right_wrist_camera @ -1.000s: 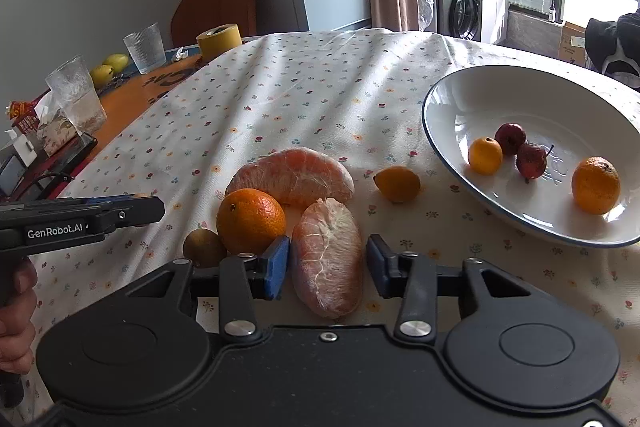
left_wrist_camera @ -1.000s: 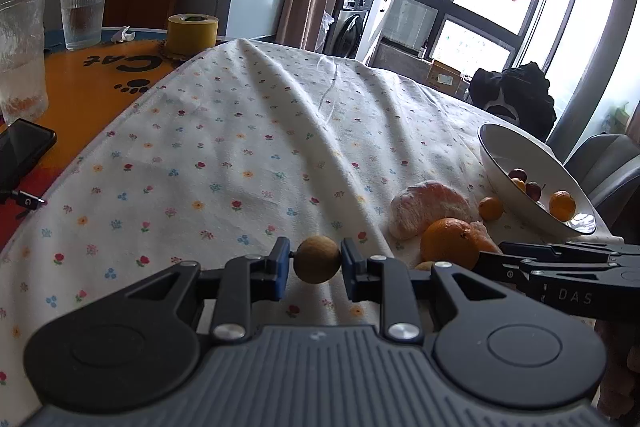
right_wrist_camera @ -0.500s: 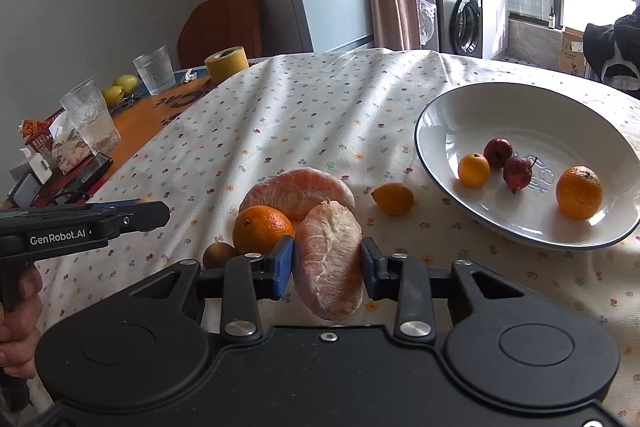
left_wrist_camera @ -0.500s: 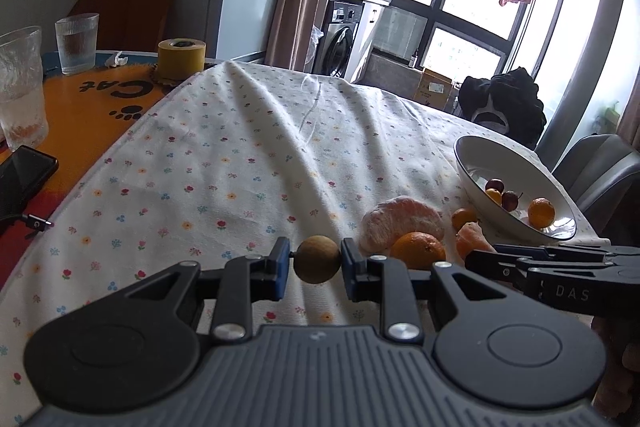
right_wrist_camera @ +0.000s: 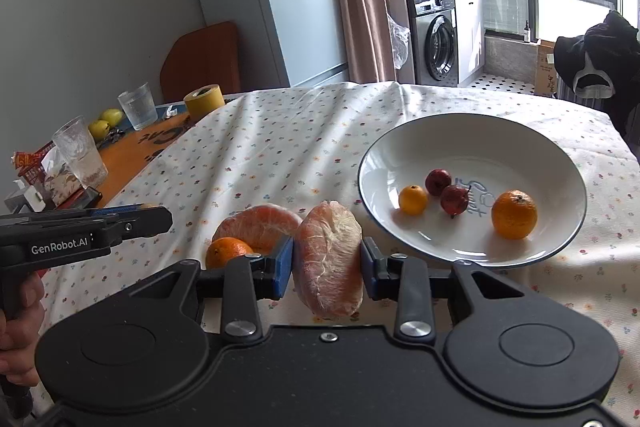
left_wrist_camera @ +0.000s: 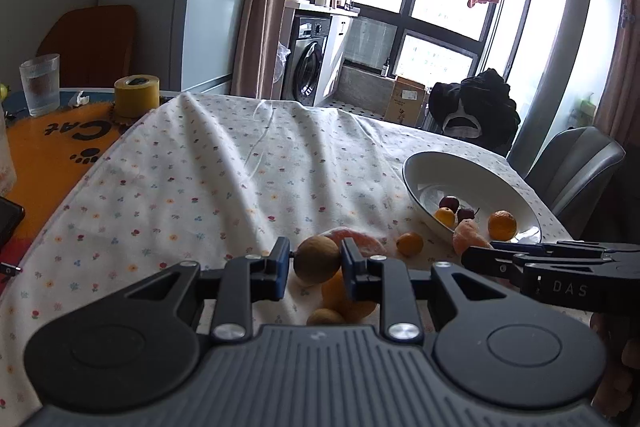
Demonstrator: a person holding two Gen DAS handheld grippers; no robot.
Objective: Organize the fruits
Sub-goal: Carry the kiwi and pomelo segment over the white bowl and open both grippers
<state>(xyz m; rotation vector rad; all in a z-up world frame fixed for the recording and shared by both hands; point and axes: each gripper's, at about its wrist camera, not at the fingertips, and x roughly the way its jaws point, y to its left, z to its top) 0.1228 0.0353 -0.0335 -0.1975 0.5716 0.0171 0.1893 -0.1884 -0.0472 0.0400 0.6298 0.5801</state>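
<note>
My left gripper (left_wrist_camera: 316,263) is shut on a small brown round fruit (left_wrist_camera: 316,271), held above the flowered tablecloth. Under it lie an orange (left_wrist_camera: 340,297), a second brown fruit (left_wrist_camera: 326,317), a peeled citrus segment (left_wrist_camera: 358,239) and a small kumquat (left_wrist_camera: 410,244). My right gripper (right_wrist_camera: 327,267) is shut on another peeled citrus segment (right_wrist_camera: 328,247), lifted just left of the white bowl (right_wrist_camera: 400,143). The bowl holds a mandarin (right_wrist_camera: 514,214), a small orange fruit (right_wrist_camera: 413,199) and two red fruits (right_wrist_camera: 454,199). The left gripper (right_wrist_camera: 160,219) shows at the left edge.
A yellow tape roll (right_wrist_camera: 204,101), two glasses (right_wrist_camera: 138,105) and yellow fruits (right_wrist_camera: 105,121) stand on the orange mat (left_wrist_camera: 48,155) at the far left. A phone (left_wrist_camera: 8,221) lies at the left edge. A grey chair (left_wrist_camera: 576,167) stands beyond the bowl.
My right gripper closed on the peeled segment and lifted it off the cloth. My left gripper rose with the brown fruit and swung toward the bowl.
</note>
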